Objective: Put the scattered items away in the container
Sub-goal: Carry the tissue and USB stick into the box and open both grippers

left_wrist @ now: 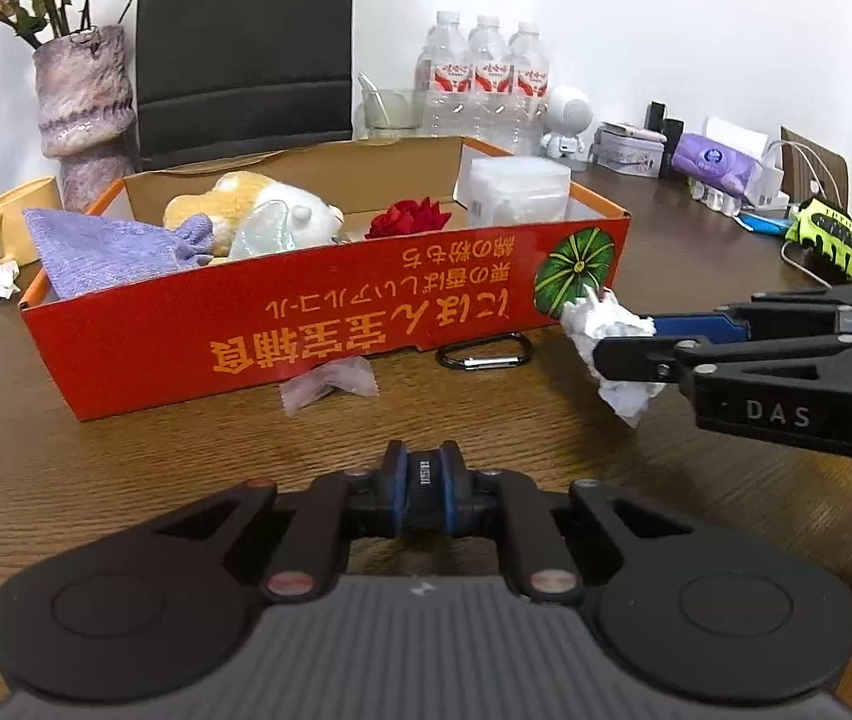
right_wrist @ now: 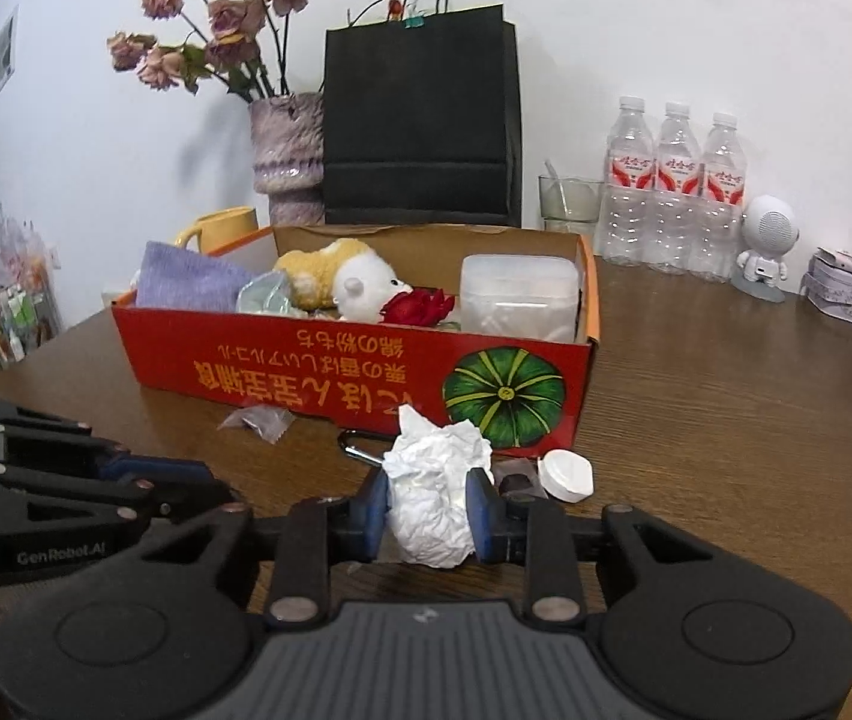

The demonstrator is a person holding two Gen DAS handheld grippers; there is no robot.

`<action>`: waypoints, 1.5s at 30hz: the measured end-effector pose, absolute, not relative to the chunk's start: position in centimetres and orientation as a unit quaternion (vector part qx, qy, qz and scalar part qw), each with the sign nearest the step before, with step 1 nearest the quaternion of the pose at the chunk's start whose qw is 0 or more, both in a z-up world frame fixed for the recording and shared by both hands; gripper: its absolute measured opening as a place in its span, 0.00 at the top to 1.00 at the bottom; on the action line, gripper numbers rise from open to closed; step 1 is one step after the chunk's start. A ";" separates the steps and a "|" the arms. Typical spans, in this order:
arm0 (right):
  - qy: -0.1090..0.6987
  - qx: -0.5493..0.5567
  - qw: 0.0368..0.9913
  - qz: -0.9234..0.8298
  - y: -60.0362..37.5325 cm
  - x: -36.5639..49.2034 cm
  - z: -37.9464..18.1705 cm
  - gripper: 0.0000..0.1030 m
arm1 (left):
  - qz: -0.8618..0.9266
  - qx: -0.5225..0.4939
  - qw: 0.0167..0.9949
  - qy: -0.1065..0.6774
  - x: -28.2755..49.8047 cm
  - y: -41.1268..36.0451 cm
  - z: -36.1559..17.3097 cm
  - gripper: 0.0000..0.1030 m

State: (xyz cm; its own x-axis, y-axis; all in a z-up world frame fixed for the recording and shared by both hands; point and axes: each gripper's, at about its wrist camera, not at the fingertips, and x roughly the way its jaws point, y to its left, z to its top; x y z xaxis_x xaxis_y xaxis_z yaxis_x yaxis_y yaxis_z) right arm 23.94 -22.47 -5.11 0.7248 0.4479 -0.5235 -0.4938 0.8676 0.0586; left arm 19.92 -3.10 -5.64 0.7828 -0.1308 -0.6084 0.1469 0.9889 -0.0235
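While the left wrist view is looking across the wooden tabletop (left_wrist: 126, 468), the left tool (left_wrist: 426, 495) is sitting low in the foreground with its blue pads pressed together and nothing between them. Beyond it the red cardboard box (left_wrist: 282, 330) is standing on the tabletop, holding a purple cloth (left_wrist: 96, 246), a plush toy (left_wrist: 258, 213), a red rose (left_wrist: 408, 219) and a clear plastic container (left_wrist: 516, 189). A small plastic wrapper (left_wrist: 330, 381) and a black carabiner (left_wrist: 483, 354) are lying just in front of the box wall. Coming in from the right, the right tool (left_wrist: 627, 333) is pinching a crumpled white tissue (left_wrist: 600, 324) near the box's right front corner.

Through the right wrist view, the right tool (right_wrist: 429, 507) is gripping the crumpled white tissue (right_wrist: 435, 492) between its two blue pads, partly closed around the wad. A white bottle cap (right_wrist: 567, 474) is resting on the tabletop just right of the tissue, in front of the red cardboard box (right_wrist: 330, 369). The left tool (right_wrist: 186, 489) is reaching in from the left edge.
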 end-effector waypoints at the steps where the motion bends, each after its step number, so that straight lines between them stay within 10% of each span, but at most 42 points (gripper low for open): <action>1: 0.270 -0.041 0.928 0.253 -22.6 23.9 -5.1 0.74 | -0.074 0.012 0.944 0.321 19.9 -3.1 -5.6 0.88; 24: 0.159 -0.011 0.944 0.289 -19.5 26.5 3.0 0.74 | -0.036 -0.045 0.983 0.174 22.2 2.4 3.5 0.88; 41: 0.236 -0.024 0.930 0.282 -12.7 38.8 -1.7 0.74 | -0.001 -0.072 0.968 0.239 34.0 6.8 -1.4 0.88; 43: 0.240 -0.024 0.930 0.279 -12.7 38.9 -1.8 0.63 | -0.003 -0.074 0.967 0.243 34.0 6.9 -1.4 0.86; 45: 0.249 -0.023 0.929 0.273 -12.9 38.8 -1.7 0.39 | -0.007 -0.084 0.965 0.247 33.9 7.0 -1.4 0.53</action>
